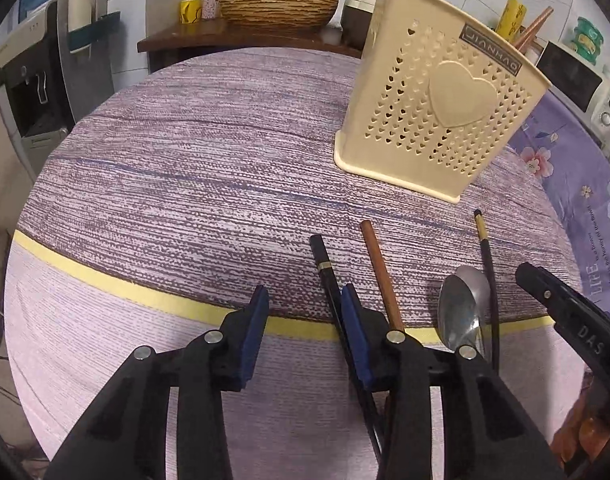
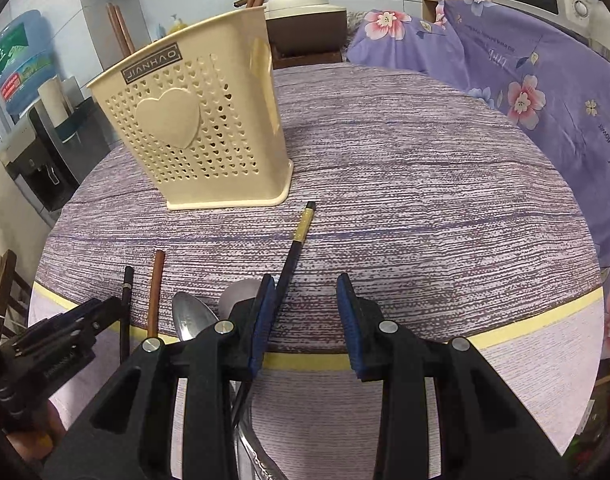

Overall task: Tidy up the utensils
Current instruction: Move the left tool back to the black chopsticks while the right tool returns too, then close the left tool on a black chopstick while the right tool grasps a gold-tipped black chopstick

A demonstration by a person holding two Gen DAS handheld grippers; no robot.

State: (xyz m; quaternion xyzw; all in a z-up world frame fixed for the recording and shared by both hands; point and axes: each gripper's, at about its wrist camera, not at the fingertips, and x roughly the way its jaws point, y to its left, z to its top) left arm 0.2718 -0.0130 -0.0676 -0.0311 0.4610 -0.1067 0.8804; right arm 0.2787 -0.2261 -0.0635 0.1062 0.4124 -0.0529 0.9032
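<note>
Hovering low over the near edge of the round table (image 1: 185, 152), the left gripper (image 1: 303, 336) has its blue-padded jaws apart with nothing between them; the black chopstick with a thin gold ring (image 1: 325, 264) lies just outside its right finger, not clamped. No earlier view is given, so only this released state can be told. The right gripper (image 2: 305, 320) is likewise unclenched: its pads stand apart over bare cloth, and the black chopstick with a gold-patterned end (image 2: 295, 248) runs under or beside its left finger, contact uncertain. Taking the cream perforated plastic utensil holder with a raised heart (image 1: 445, 100) as landmark, all the loose pieces lie on the near side of it, towards the grippers: the ringed chopstick, a reddish-brown wooden chopstick (image 1: 379, 268) beside it, a shiny metal spoon (image 1: 463, 308) further right, and the gold-ended chopstick touching or crossing the spoon's bowl. Brown sticks already stand up out of the holder. The step in hand looks like the approach for a pick, with both tools lowered near the chopsticks but neither centred on one. The next move probably calls for shifting each gripper sideways until a chopstick sits between its pads, closing, then lifting it up to the holder's open top.
</note>
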